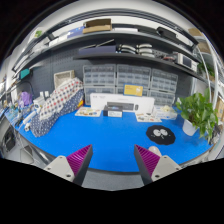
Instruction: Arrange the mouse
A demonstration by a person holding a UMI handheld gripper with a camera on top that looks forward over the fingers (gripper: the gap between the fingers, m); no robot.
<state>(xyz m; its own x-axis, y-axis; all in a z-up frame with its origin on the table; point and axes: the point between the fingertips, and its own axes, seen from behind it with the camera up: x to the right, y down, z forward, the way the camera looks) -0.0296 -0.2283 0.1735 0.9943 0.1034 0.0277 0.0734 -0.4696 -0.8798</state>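
My gripper [113, 156] is open and empty, its two fingers with magenta pads [80, 158] spread wide over the near edge of a blue mat [100, 135]. A dark, rounded object [160, 133], possibly the mouse, lies on the mat ahead and to the right of the fingers, well beyond them. A small pale item [165, 147] lies just in front of it. Nothing stands between the fingers.
A potted green plant [200, 113] stands at the right. A checkered bag [52, 106] sits at the left. A white box [120, 101] and small items [88, 113] line the back of the mat, with drawer cabinets [115, 78] and shelves behind.
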